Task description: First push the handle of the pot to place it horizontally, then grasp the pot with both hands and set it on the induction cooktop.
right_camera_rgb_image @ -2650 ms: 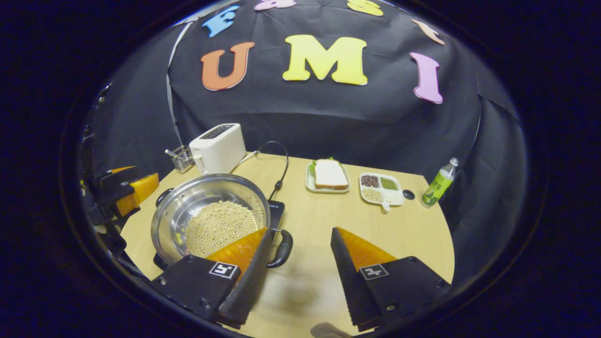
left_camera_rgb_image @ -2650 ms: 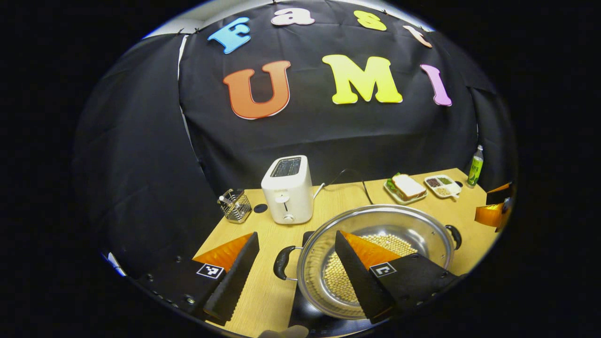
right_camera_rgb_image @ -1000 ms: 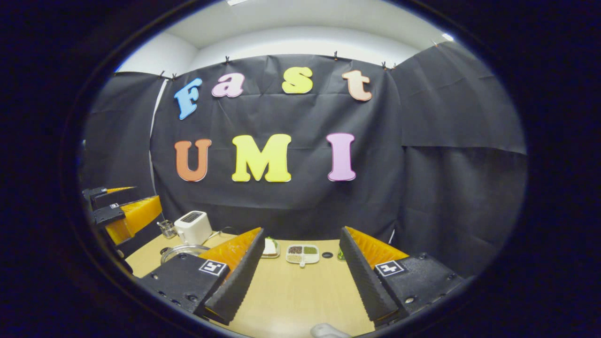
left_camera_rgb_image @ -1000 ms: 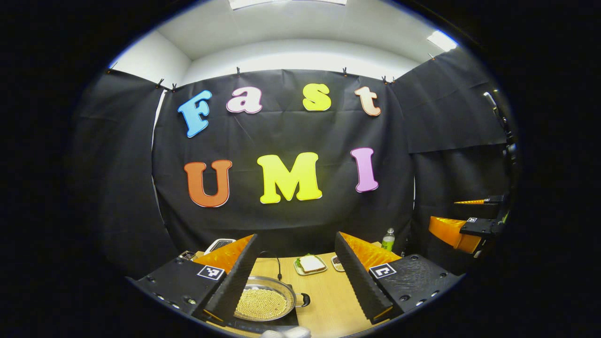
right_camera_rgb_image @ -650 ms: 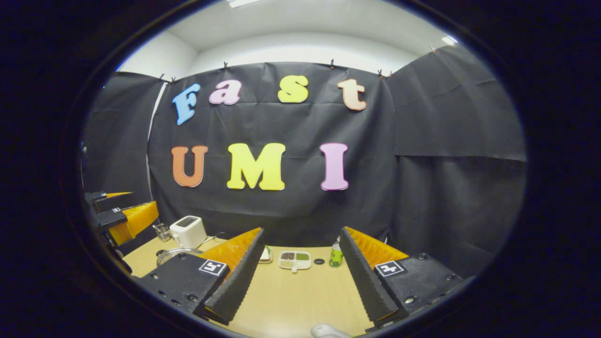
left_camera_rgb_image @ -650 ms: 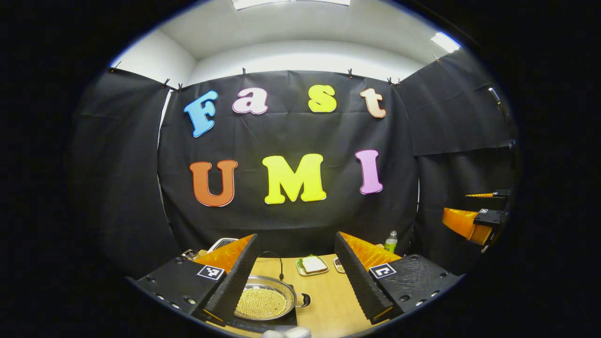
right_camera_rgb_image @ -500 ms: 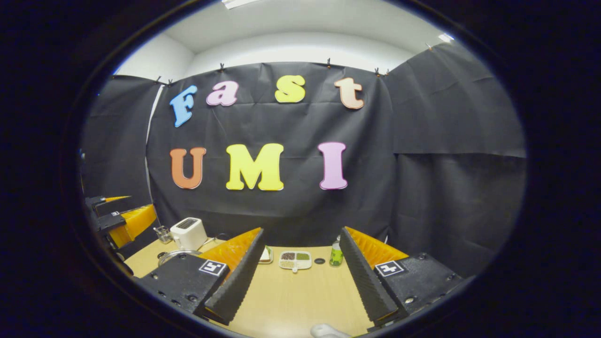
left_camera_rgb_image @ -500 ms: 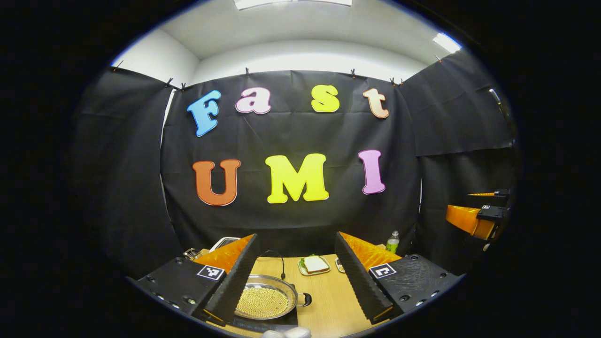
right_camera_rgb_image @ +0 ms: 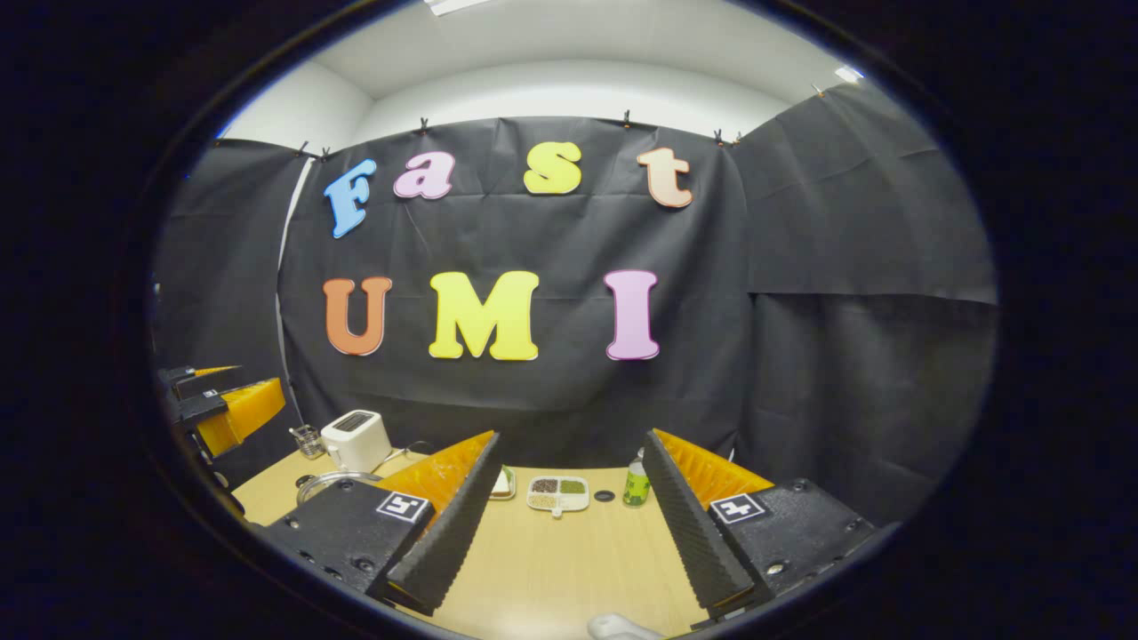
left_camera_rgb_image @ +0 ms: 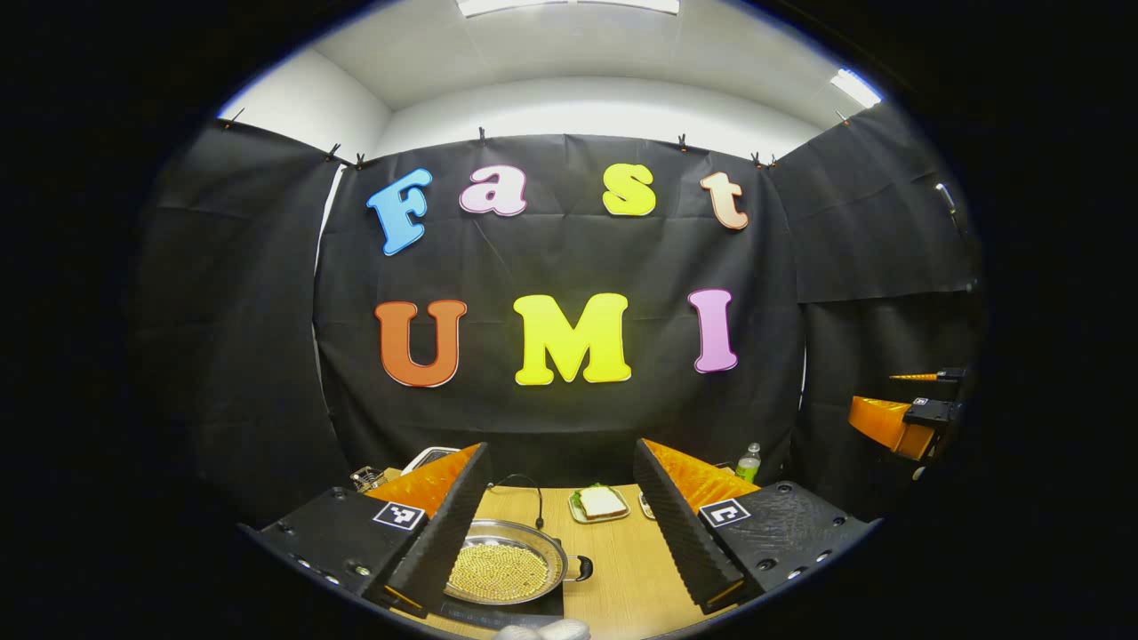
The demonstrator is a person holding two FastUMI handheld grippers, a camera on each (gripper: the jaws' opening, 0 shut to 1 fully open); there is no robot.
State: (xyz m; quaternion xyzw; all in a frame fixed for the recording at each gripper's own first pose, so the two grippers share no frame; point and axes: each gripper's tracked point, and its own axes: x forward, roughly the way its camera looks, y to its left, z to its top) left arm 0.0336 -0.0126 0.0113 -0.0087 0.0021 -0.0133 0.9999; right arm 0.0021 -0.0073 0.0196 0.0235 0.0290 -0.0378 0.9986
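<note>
Both sets of jaws stand spread wide with nothing between them; I have the left gripper (left_camera_rgb_image: 562,524) and the right gripper (right_camera_rgb_image: 573,520) raised well above the pale wooden table (left_camera_rgb_image: 622,578), each released and clear of everything.

From the left gripper view, I see the shiny round steel pot (left_camera_rgb_image: 507,573) holding pale yellow beans, resting on the flat black induction cooktop (left_camera_rgb_image: 498,613) at the near left of the table; its small black loop handle (left_camera_rgb_image: 581,568) points to the right, roughly level. I judge the task done, or very nearly.

Farther out, a slice of white bread on a small green plate (left_camera_rgb_image: 601,504) lies beyond the pot; a black power cord (left_camera_rgb_image: 526,493) arches up behind it; a green plastic bottle (left_camera_rgb_image: 749,463) stands at the far right; a white toaster (right_camera_rgb_image: 356,440) and a small wire basket (right_camera_rgb_image: 307,440) sit at the far left in the right gripper view, with a white divided dish of grains (right_camera_rgb_image: 558,493) near the middle.

What could go wrong, as I judge it: I cannot tell whether the pot sits centred on the cooktop; if it overhangs, a bump could tip it and spill beans; a careless descent by either gripper could also snag the cord.
</note>
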